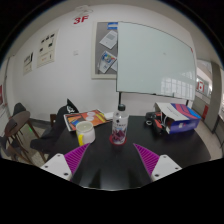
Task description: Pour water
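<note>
A clear plastic water bottle (pixel 120 127) with a white cap and a red label stands upright on the dark table (pixel 112 168), beyond my fingers and about midway between them. A yellowish cup (pixel 86 133) stands just to its left. My gripper (pixel 112 163) is open and holds nothing. Its magenta pads (pixel 76 159) show wide apart, short of the bottle.
A colourful box (pixel 84 118) lies behind the cup. A blue and pink box (pixel 181 116) and dark items (pixel 155 121) sit on the right of the table. A chair (pixel 20 125) stands at the left. A whiteboard (pixel 152 67) hangs on the far wall.
</note>
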Demonstrator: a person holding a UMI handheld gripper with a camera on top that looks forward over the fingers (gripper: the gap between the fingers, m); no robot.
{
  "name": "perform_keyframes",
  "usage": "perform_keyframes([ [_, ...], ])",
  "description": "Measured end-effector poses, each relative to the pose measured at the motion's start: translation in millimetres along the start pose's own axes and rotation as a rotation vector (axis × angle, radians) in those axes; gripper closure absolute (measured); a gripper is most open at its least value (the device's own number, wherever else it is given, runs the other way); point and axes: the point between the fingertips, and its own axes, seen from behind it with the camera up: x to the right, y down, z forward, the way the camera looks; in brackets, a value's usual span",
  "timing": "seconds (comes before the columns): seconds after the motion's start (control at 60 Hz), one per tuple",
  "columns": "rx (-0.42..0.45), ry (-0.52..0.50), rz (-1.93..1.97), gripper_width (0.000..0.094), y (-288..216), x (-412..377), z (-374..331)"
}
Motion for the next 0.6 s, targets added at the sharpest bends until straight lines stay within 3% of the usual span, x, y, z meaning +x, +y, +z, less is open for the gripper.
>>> perform_keyframes([
  [0.267, -0.023, 0.046, 0.006, 0.0091, 32.9, -13.7, -105.4],
  [0.6, -0.011, 0.069, -0.012, 0.0089, 36.7, -8.5, -133.1],
])
